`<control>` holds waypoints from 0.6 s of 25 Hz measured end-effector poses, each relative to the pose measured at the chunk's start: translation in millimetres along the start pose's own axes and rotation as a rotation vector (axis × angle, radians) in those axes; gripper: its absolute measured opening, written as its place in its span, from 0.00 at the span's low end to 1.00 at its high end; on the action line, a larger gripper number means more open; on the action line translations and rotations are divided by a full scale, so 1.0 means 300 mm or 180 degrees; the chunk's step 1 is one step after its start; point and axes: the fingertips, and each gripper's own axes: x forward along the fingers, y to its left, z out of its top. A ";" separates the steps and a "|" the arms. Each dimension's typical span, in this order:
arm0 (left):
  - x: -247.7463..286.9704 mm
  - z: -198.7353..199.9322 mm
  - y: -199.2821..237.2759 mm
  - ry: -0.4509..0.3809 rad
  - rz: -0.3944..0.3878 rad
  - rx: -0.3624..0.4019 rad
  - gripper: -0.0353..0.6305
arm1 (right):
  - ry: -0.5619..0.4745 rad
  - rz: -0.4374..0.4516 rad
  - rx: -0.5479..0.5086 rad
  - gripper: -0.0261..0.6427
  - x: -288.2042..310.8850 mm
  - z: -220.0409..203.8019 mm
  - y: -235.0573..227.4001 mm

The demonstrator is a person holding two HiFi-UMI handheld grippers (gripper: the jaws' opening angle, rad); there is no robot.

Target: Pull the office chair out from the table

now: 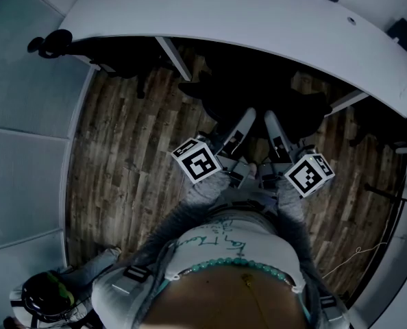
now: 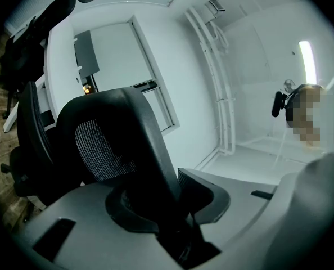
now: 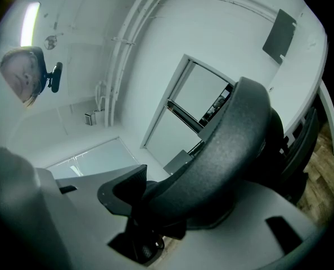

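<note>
The black office chair (image 1: 258, 105) stands tucked under the curved white table (image 1: 224, 19), straight ahead of me. My left gripper (image 1: 247, 115) and right gripper (image 1: 272, 116) reach side by side to the top of its backrest. In the left gripper view the mesh backrest (image 2: 108, 145) rises upright, and the left gripper (image 2: 170, 198) is shut on its black frame edge. In the right gripper view the backrest's thick rim (image 3: 240, 139) runs across the right gripper (image 3: 167, 201), whose pads press on it from both sides. The seat and wheels are hidden in shadow.
More black chairs sit under the table at the left (image 1: 121, 64) and right (image 1: 381, 125); one shows beside the held chair (image 2: 26, 134). A dark object (image 1: 49, 43) lies at the table's left end. Wood flooring (image 1: 135, 149) runs behind the chair; grey panels (image 1: 25, 115) stand left.
</note>
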 end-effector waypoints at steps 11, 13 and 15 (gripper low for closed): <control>-0.215 0.010 -0.041 0.0090 -0.0119 -0.0132 0.24 | -0.0127 -0.0066 -0.0038 0.35 -0.074 -0.153 0.143; -0.238 0.009 -0.047 0.0098 -0.0143 -0.0142 0.24 | -0.0136 -0.0055 -0.0076 0.35 -0.082 -0.167 0.163; -0.252 0.010 -0.051 0.0116 -0.0159 -0.0150 0.24 | -0.0141 -0.0062 -0.0081 0.35 -0.085 -0.176 0.174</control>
